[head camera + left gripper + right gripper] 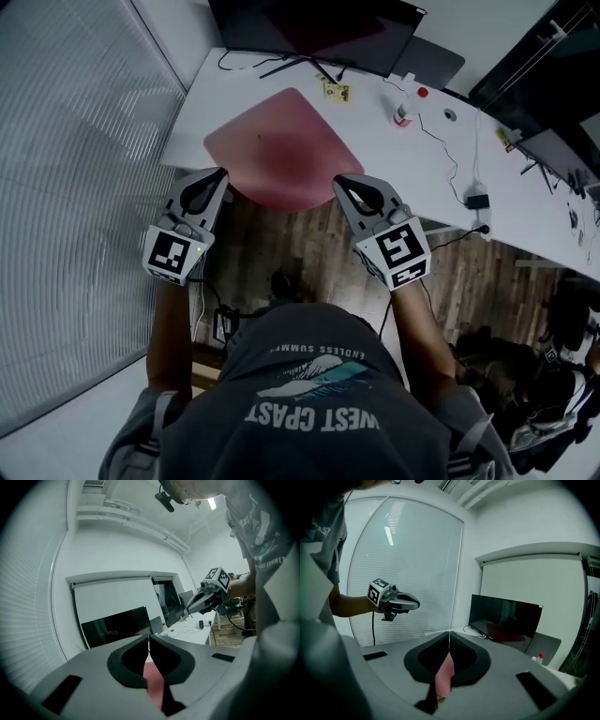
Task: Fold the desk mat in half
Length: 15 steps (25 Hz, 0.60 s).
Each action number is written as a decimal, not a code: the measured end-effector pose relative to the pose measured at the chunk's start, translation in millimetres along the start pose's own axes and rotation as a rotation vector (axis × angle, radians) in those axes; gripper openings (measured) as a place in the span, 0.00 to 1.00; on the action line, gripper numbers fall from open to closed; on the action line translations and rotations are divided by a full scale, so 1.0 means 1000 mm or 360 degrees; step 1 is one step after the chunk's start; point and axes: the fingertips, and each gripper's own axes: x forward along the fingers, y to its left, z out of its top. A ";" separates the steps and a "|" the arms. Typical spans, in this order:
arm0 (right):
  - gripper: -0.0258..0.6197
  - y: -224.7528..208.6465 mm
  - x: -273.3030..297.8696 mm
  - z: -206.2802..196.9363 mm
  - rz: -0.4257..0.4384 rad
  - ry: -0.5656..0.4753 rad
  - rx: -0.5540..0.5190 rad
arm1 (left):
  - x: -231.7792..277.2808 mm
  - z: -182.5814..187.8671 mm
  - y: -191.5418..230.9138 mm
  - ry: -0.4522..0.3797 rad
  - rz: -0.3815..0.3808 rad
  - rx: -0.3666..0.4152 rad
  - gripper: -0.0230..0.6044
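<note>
A pink desk mat [281,150] lies on the white desk [422,173], its near edge reaching past the desk's front edge. My left gripper [221,175] is shut on the mat's near left corner. My right gripper [339,181] is shut on the near right corner. In the left gripper view the jaws [149,637] meet at the tips with pink mat [154,681] caught below them. The right gripper view shows the same: closed jaws [449,633] with a strip of mat [444,677] between them. Each gripper view also shows the other gripper [190,609] [417,604].
A dark monitor [309,28] and a grey laptop [427,61] stand at the desk's back. A small red-capped bottle [403,114], cables and a power adapter [476,200] lie to the right of the mat. Window blinds [66,187] run along the left. Bags [553,384] sit on the floor, right.
</note>
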 end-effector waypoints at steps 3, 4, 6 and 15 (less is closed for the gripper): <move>0.08 0.003 0.016 0.003 -0.0013 0.0011 0.0002 | 0.002 -0.013 0.015 -0.0004 -0.0031 0.0020 0.08; 0.08 0.005 0.021 0.004 -0.0015 0.0015 0.0003 | 0.002 -0.017 0.020 -0.0004 -0.0040 0.0018 0.08; 0.08 0.007 0.030 0.003 -0.0025 0.0038 -0.0007 | 0.002 -0.025 0.028 -0.0002 -0.0058 0.0014 0.08; 0.08 0.016 0.059 -0.009 -0.0045 0.0107 -0.0069 | 0.005 -0.060 0.045 0.0022 -0.0098 0.0015 0.08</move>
